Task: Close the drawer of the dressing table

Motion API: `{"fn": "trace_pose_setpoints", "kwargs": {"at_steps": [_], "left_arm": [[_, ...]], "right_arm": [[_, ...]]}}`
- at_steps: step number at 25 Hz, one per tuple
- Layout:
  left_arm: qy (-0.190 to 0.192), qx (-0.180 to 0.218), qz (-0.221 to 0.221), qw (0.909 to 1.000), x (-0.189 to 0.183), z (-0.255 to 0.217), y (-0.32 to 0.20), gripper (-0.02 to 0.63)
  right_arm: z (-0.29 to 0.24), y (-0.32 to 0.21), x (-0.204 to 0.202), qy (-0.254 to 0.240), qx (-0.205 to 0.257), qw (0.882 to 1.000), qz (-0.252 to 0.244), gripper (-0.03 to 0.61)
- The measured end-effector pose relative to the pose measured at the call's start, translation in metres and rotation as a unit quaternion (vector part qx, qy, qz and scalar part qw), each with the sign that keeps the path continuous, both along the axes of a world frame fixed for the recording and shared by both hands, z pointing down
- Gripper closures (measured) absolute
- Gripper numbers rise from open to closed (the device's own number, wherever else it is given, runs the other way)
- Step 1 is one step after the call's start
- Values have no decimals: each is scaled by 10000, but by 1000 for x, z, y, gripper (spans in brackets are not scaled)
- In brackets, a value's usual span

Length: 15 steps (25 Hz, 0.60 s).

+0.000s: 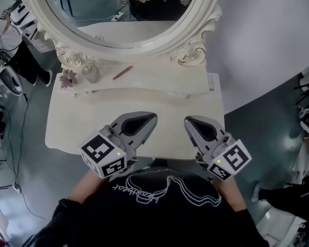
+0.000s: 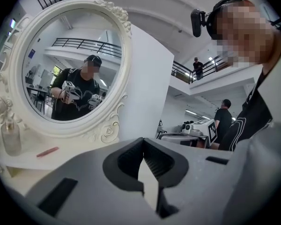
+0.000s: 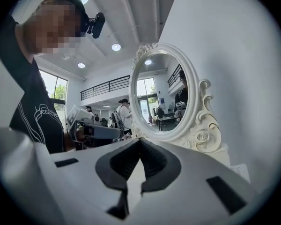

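Grippers first: the left gripper (image 2: 143, 142) has its jaws brought together tip to tip with nothing between them, and the right gripper (image 3: 139, 142) is the same, closed and empty. Both hang roughly level over the front edge of the dressing table (image 1: 67, 122), side by side and a little apart, close to the person's chest, touching nothing that I can see.

The drawer shows in no view (the table's front face lies hidden beneath the grippers and the torso). Nothing juts out past the front edge, so my guess is that it is in, or very nearly.

If a last push is needed, it is best done with the closed tips set flat against the drawer front, one toward each side. Press evenly and straight so the drawer does not skew, and stop when the front sits flush.

Farther back on the tabletop stand one small bottle (image 1: 91, 72), one flower ornament (image 1: 68, 78) just beside it and one pink pencil-like stick (image 1: 122, 72) nearby. Behind them is one oval mirror (image 1: 46, 24) in a carved white frame. That makes two grippers, one table and no drawer in sight.
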<state>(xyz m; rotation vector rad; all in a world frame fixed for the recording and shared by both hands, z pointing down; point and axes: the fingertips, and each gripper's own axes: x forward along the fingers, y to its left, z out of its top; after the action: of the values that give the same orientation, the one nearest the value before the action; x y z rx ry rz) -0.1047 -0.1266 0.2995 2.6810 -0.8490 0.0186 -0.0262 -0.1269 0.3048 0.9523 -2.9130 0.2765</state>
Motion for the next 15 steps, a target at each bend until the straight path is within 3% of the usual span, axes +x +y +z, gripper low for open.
{"fn": "trace_pose_setpoints", "kwargs": {"at_steps": [15], "left_arm": [[-77, 147, 78, 9998, -10, -9, 17, 611]], "right_arm": [[-3, 14, -13, 92, -101, 9999, 53, 575]]}}
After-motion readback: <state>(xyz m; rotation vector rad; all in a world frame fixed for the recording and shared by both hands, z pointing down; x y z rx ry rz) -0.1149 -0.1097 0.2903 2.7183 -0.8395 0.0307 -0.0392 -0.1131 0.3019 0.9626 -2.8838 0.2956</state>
